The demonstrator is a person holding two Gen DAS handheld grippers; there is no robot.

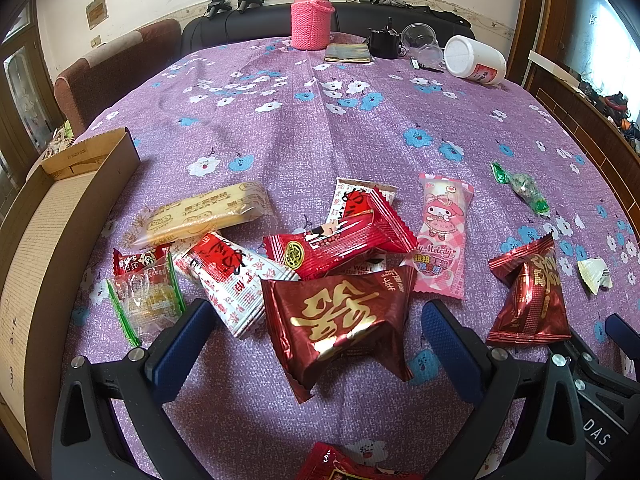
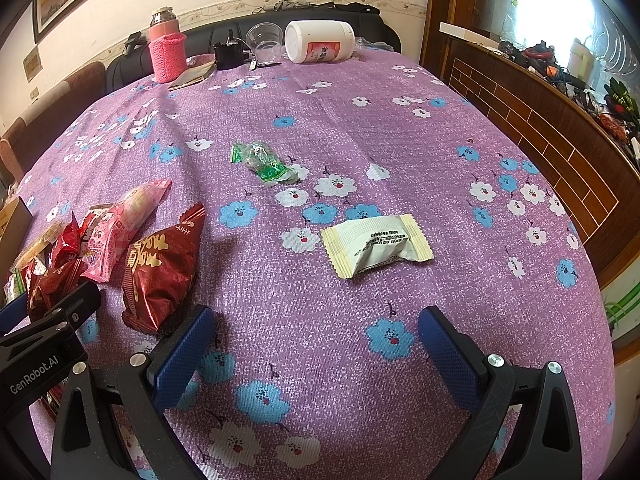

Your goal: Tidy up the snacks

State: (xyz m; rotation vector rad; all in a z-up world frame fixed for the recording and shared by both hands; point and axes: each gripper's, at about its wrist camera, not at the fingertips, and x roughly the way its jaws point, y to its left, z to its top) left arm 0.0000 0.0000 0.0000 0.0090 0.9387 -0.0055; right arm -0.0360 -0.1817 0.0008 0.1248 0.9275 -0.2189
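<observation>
- Left gripper: jaws spread wide, nothing held. A dark red packet with gold print is framed between the fingers, lying on the purple tablecloth.
- Right gripper: also spread and empty, aimed at bare cloth; a white packet lies just ahead.
- Snacks are heaped ahead of the left gripper: a biscuit pack, a pink pouch. A green candy lies well apart.
- A cardboard box sits at the left edge; judged the likely destination.
- Handling, as judged: packets are light, puffy and slick foil, contents crushable. The body is best pinched gently across its middle; crimped ends may slip.
</observation>
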